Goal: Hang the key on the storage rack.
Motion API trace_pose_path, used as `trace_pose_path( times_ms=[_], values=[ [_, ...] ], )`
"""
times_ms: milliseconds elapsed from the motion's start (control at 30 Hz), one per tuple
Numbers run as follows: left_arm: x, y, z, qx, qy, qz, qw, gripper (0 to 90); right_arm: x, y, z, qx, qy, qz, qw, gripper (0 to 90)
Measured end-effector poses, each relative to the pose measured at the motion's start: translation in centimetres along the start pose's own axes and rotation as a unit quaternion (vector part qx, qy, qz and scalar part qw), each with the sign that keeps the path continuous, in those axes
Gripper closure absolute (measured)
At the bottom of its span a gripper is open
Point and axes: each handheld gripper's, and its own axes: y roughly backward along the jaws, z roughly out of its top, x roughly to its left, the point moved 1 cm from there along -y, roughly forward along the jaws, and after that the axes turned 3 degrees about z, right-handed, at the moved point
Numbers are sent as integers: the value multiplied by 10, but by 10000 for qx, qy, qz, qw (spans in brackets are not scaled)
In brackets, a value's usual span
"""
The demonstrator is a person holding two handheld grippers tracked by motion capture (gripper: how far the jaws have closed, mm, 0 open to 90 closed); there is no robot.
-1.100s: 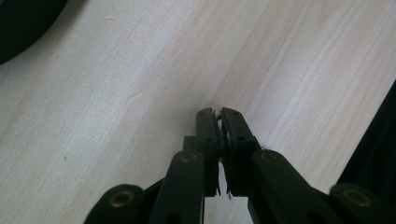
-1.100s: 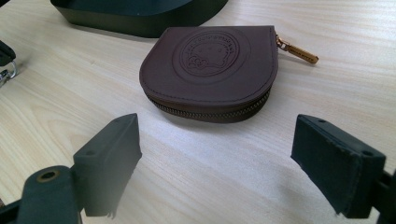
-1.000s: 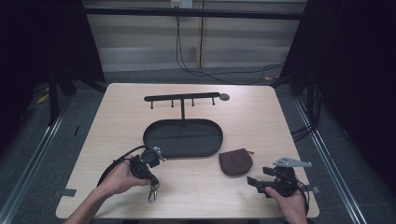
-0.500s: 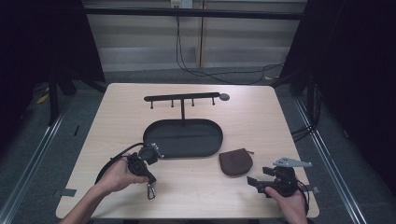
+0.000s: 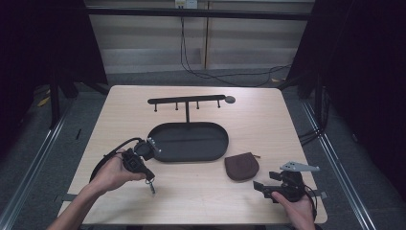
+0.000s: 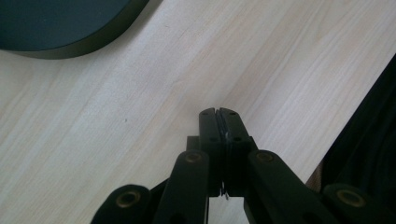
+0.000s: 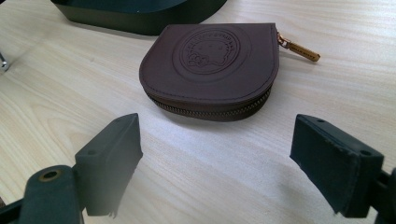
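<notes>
Two grippers, one small metal piece pinched

Two handheld grippers sat low in the high view. At lower left, the left gripper (image 5: 149, 181) hung over the pale wooden table (image 5: 201, 191), its jaws pressed together on a thin, small metal key-like object (image 5: 152, 186) that dangled from the tips; what it was exactly could not be made out. In the left gripper view its pads (image 6: 219, 135) met with only a sliver of metal between them. At lower right, the right gripper (image 5: 262, 188) held nothing, its jaws spread wide. Just beyond them, in the right gripper view, lay a dark brown, half-round leather zip coin pouch (image 7: 210, 70) with a brass zip pull, stamped with a round cartoon-face emblem whose lettering was too faint to read. Behind it, at centre, stood a black oval metal tray (image 5: 189, 142) with a hook rail (image 5: 189, 100).
</notes>
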Motion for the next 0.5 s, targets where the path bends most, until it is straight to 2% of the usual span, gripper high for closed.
trace_pose_path(
  times_ms=[267, 333, 500],
  values=[
    [2, 7, 0, 69, -13, 39, 10000, 894, 0, 0, 0, 9, 0, 5, 10000, 158],
    [1, 7, 0, 12, 14, 50, 10000, 893, 0, 0, 0, 12, -3, 6, 10000, 158],
    [-5, 10, 5, 74, -114, 97, 9999, 893, 0, -1, 0, 28, -12, 4, 10000, 158]
  ],
)
